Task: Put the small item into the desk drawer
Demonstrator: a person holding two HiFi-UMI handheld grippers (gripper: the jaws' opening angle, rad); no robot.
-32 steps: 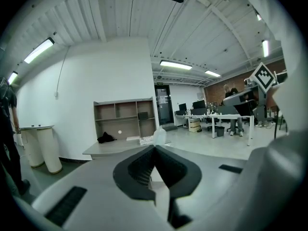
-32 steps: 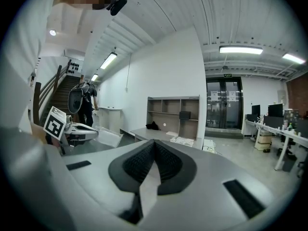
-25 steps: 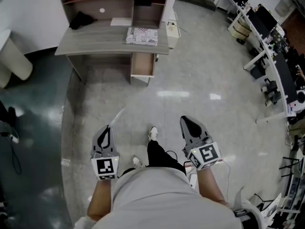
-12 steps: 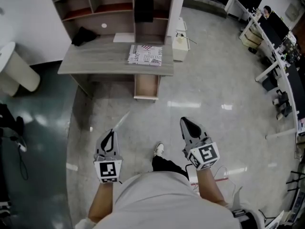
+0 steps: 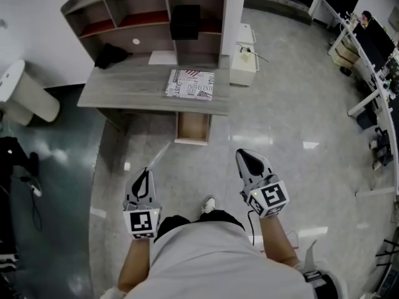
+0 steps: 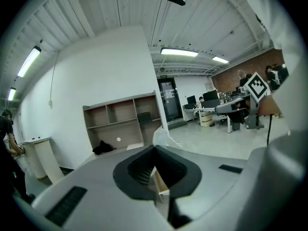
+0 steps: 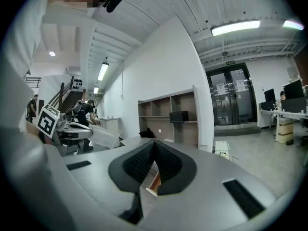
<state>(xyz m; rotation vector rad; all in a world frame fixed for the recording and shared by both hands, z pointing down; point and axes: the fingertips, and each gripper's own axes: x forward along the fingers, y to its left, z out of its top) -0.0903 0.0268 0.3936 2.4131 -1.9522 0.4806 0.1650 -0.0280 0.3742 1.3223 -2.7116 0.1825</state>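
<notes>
Most of the room is glossy pale floor [image 5: 268, 123], hard and reflective, with rows of office workstations [image 5: 368, 48] well off to the desk's right and a white wall behind it. One grey wooden desk [image 5: 137, 89] with a shelf hutch [image 5: 124, 11] on top is the landmark. A patterned booklet [image 5: 190, 84] lies on the desk's right end, and a dark bundle [image 5: 110, 56] sits toward its back left. A low white cabinet [image 5: 243, 55] stands just beside the desk's right side. Under the desk's right end the drawer [image 5: 192, 128] is pulled out and looks bare inside, so its open top is free to receive something. Both grippers hover over the floor well in front of the desk, the right gripper [image 5: 244, 159] with its jaws together on nothing. The left gripper [image 5: 144, 174] has its jaws pressed together on the small item [image 6: 160, 136]. It seems to be a thin clear plastic piece sticking out past the tips toward the desk, though the view is too soft to be sure. If so, it is very light, limp and slick, and could flutter or slide out. A pinch on a flat edge, as now, suits it, and it is best let go low inside the drawer rather than dropped from above the desk's front.
</notes>
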